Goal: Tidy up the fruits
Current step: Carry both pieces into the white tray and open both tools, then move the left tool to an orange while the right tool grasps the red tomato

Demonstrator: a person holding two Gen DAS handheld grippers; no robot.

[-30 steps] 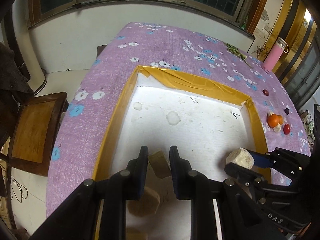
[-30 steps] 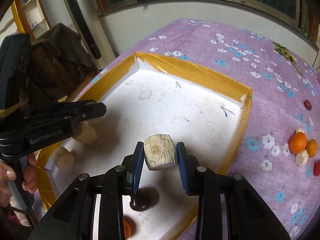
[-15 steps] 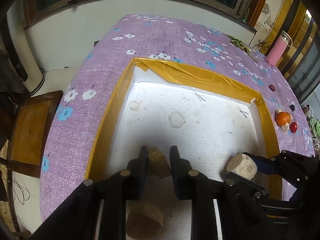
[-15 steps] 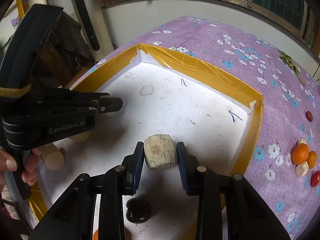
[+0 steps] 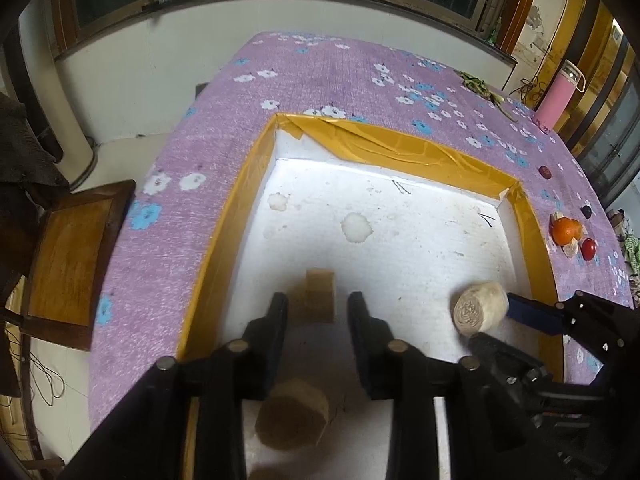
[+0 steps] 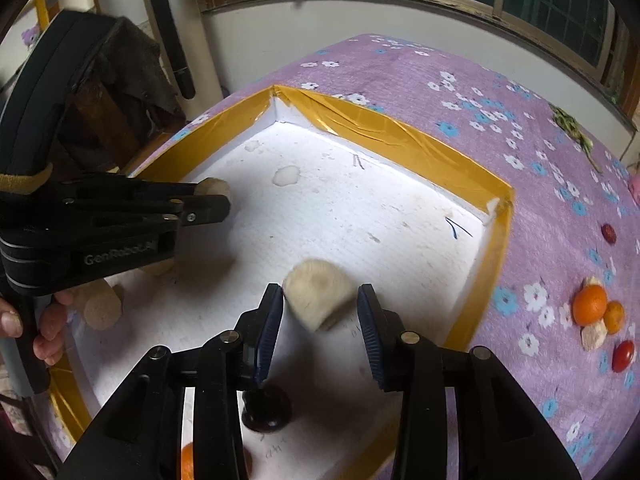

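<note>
The left hand-held gripper [image 5: 318, 312] is opening, a blurred tan chunk [image 5: 320, 294] loose between its pads. The right hand-held gripper [image 6: 320, 312] is opening too; its pale chunk [image 6: 318, 298], blurred, seems released over the white tray [image 6: 400, 216]. "GenRobot.AI" marks the left one.

Both grips let go: the left gripper [image 5: 318, 312] is opening and its tan block [image 5: 319, 295] drops blurred between the fingers; the right gripper [image 6: 320, 308] is opening, its pale chunk [image 6: 320, 296] slipping free.
</note>
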